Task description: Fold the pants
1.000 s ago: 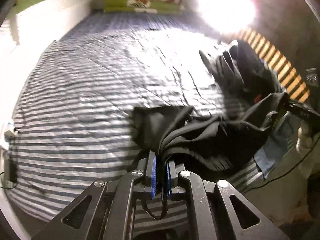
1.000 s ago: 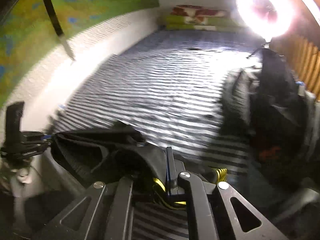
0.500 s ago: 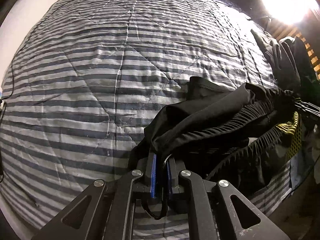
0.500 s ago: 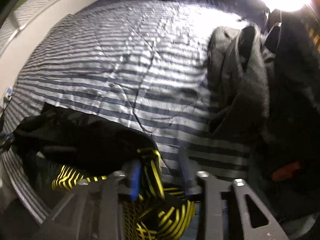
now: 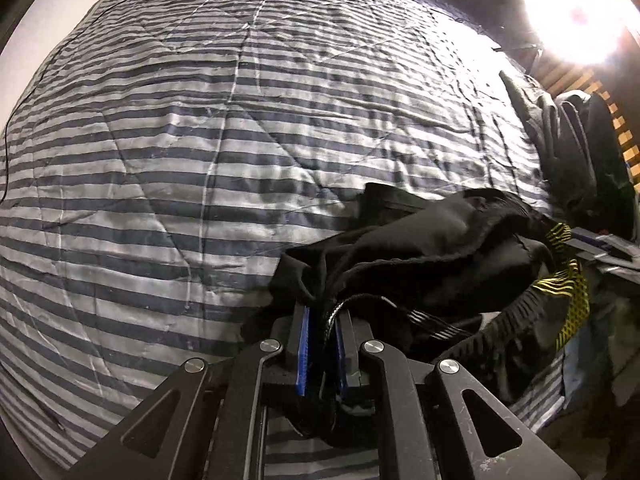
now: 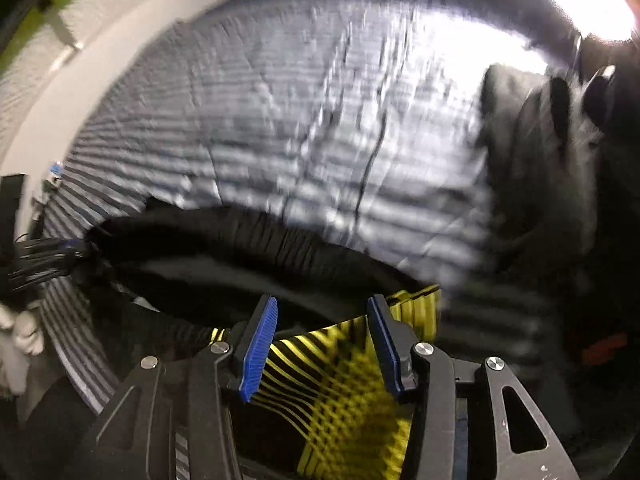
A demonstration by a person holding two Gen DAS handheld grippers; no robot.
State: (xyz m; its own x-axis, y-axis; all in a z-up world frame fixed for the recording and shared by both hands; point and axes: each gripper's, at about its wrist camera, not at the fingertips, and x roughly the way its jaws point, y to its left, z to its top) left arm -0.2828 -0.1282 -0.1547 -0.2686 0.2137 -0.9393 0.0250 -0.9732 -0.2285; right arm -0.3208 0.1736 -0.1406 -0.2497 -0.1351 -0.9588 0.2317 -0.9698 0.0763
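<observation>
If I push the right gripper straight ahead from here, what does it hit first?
Most likely the black pants: their bunched edge lies just beyond the open right gripper, with the striped bedspread behind. Motion blur makes depth uncertain.

One pants (image 5: 432, 248), two tools (image 5: 322, 332) (image 6: 324, 340)

Striped bed (image 5: 208, 128) (glaring lamp (image 5: 576, 12))

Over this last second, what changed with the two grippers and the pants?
The right gripper let go: its jaws, shut on the pants a second ago, now stand open over the yellow mesh. Both cameras tipped down toward the striped quilt. The left gripper stays clamped on the black fabric.
</observation>
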